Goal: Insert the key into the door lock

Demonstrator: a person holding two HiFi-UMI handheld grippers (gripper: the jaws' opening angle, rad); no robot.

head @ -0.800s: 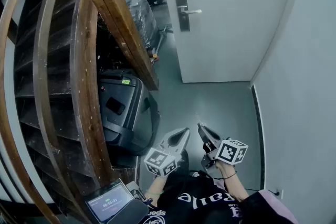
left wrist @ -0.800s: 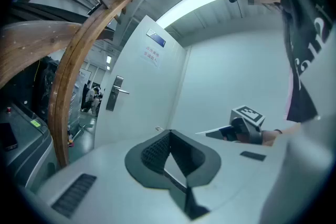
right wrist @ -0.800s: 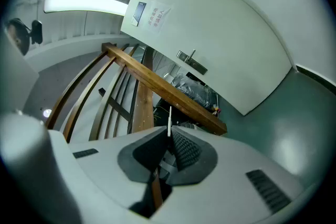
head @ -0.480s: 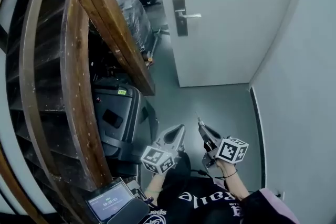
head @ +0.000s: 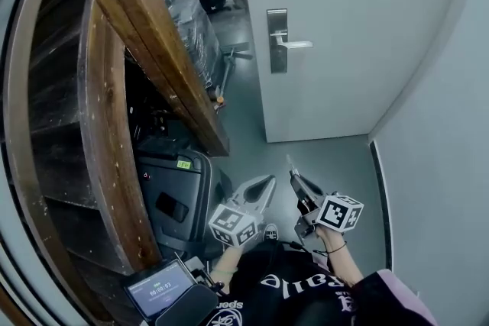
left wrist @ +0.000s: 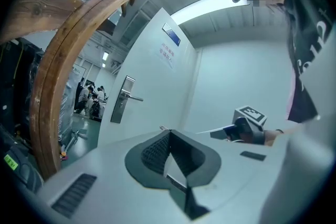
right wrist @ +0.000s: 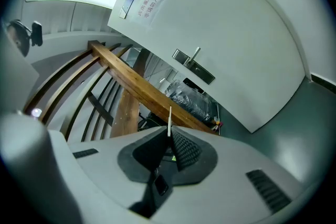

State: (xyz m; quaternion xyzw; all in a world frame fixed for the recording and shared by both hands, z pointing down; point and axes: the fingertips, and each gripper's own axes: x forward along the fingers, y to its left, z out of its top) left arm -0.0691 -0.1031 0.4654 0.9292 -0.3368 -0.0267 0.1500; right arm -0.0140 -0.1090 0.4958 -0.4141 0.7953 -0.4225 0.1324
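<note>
Key (right wrist: 169,119) — nipped between the fingers (right wrist: 185,148) of the right gripper (right wrist: 169,135), blade protruding.

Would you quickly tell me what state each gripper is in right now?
Left gripper: closed, nothing visibly held.
Right gripper: closed on the key.

Indoor stairwell — wooden banister (head: 145,34), door (head: 344,11)

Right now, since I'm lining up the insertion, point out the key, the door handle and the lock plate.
key (right wrist: 169,122): right gripper view, middle of blade.
door handle (head: 299,44): head view, middle of lever.
lock plate (head: 277,61): head view, lower part below lever.
</note>
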